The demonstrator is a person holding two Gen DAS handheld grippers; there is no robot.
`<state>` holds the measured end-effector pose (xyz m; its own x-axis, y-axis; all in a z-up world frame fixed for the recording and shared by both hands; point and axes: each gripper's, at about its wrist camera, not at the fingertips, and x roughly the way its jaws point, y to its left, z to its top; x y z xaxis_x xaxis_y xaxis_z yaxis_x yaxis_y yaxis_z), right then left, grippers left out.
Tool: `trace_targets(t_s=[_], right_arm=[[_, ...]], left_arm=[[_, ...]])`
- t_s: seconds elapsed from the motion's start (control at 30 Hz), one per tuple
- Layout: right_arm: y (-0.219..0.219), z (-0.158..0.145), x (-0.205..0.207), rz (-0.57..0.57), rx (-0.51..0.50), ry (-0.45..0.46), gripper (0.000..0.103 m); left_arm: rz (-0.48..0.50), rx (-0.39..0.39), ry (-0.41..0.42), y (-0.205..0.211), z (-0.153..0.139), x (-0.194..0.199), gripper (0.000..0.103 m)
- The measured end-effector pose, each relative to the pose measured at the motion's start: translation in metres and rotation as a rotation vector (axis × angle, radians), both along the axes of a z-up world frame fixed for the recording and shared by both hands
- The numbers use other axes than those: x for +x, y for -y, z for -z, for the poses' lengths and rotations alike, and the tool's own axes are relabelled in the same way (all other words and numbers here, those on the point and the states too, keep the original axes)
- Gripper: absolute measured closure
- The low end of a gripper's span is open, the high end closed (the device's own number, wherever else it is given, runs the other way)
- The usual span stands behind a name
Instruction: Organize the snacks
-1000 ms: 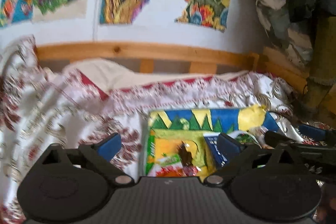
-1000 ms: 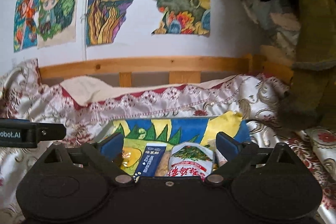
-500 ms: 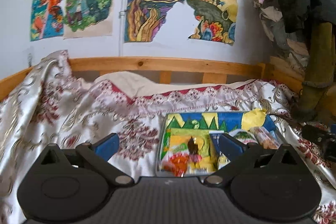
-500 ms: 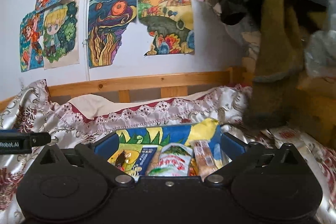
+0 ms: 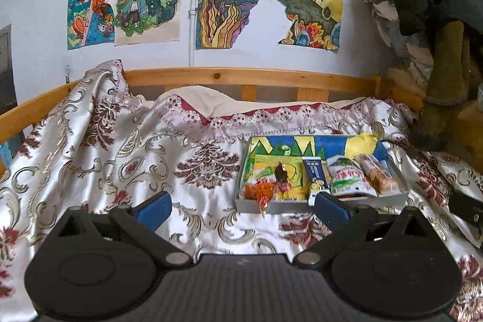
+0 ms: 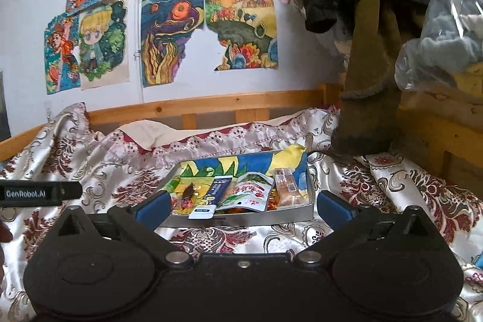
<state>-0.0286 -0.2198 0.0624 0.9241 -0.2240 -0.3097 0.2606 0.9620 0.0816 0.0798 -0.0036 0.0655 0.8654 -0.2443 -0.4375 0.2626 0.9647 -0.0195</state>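
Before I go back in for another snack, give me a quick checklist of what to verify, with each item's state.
1. Left gripper free: ok, jaws wide apart, nothing between them.
2. Right gripper free: ok, jaws wide, nothing held.
3. Tray lying flat on the bedspread: ok.
4. Snacks inside the tray: ok, the blue packet, white pouch and clear-wrapped bar lie side by side; the blue packet's end overhangs the front rim.
5. Snacks left outside the tray: cannot tell, none show on the visible bedspread.
6. Path to the tray: ok, only bare bedspread lies between the jaws and the tray.
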Motion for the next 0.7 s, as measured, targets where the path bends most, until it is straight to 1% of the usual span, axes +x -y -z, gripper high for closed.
trace_targets(t_s=[0.1, 0.27, 0.4, 0.5, 0.7], right_arm=[[-0.001, 0.0, -0.011, 0.002, 0.006, -0.01, 0.001], [-0.005, 0.004, -0.029, 0.001, 0.019, -0.052, 0.001], [-0.005, 0.008, -0.04, 0.006, 0.056, -0.084, 0.001], [-0.006, 0.012, -0.047, 0.014, 0.077, -0.111, 0.001], [-0.012, 0.014, -0.057, 0.02, 0.051, -0.131, 0.001]], left_arm=[[-0.016, 0.022, -0.005, -0.002, 0.002, -0.015, 0.0], [-0.038, 0.026, -0.065, -0.009, 0.008, -0.034, 0.0], [-0.05, 0.031, -0.084, -0.014, 0.014, -0.054, 0.0], [-0.052, 0.05, -0.095, -0.015, 0.019, -0.065, 0.0], [-0.058, 0.055, -0.117, -0.02, 0.026, -0.079, 0.0]])
